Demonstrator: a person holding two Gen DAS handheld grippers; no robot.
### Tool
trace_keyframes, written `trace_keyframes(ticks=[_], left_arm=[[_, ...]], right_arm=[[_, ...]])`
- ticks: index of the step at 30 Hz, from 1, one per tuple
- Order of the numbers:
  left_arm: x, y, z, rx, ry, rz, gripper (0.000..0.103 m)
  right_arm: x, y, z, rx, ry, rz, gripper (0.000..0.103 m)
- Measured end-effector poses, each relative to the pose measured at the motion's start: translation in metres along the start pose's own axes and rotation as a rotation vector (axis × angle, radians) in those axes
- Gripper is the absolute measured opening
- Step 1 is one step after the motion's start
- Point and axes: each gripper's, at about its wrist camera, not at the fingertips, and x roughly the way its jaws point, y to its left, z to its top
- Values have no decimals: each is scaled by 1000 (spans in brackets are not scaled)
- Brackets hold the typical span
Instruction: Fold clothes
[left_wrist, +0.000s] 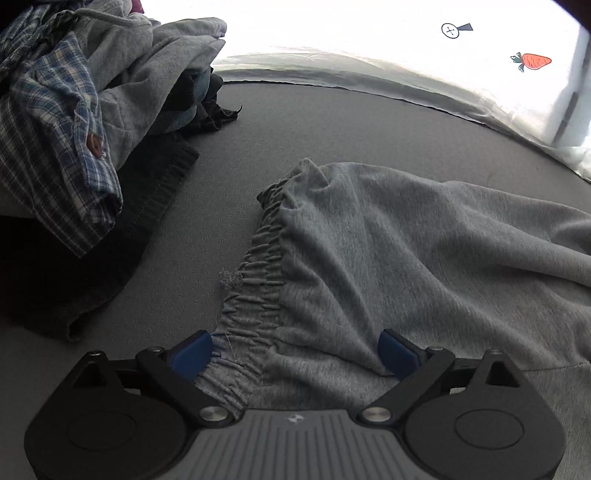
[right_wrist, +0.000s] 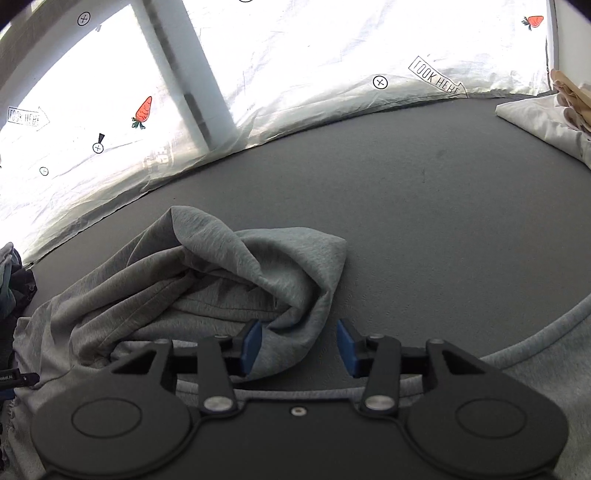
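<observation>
Grey sweatpants (left_wrist: 406, 240) lie crumpled on the dark grey table. Their gathered elastic waistband (left_wrist: 255, 273) runs toward my left gripper (left_wrist: 299, 354). That gripper is open, its blue pads on either side of the waistband's near end. In the right wrist view the same grey garment (right_wrist: 207, 280) is bunched up, with a folded leg end (right_wrist: 306, 295) between the blue pads of my right gripper (right_wrist: 299, 345), which is open. The fabric touches the left pad; the right pad is apart from it.
A pile of clothes stands at the left: a blue plaid shirt (left_wrist: 51, 140), a grey hoodie (left_wrist: 155, 74) and dark items. A white printed sheet (right_wrist: 295, 66) hangs behind the table. Folded white cloth (right_wrist: 539, 118) lies far right. Another grey garment edge (right_wrist: 546, 354) curves at the near right.
</observation>
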Motion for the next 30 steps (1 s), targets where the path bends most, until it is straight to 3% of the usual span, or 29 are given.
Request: trace_keyframes(ticks=[3,6,8,11,14,18,25,30], left_arm=[[2,5,3,-18,31,-16,103],[1,2,2,-10,23,-17,103],[0,0,1,-7,18,-18,103],[-2,-2,0,-9,16,-18,103],[-1,-3,2,-4,24,-23,103],[-2,-4,2,1,25,-27,103],[0,-4,4,8,27,-31,103],[0,-5,2,7,21,-31,103]], right_arm=[[14,10,-5,22,56,14,48],[16,12,-9,61,50,22,58],[17,12,-7,74,55,15,56],[19,11,-5,46,61,-7,12],[17,13,2,-11,34,-12,6],[8,19,33,-62,-67,-59,5],[-17,54,113,-288,-349,-156,3],[-35,69,144,-385,-501,-236,3]])
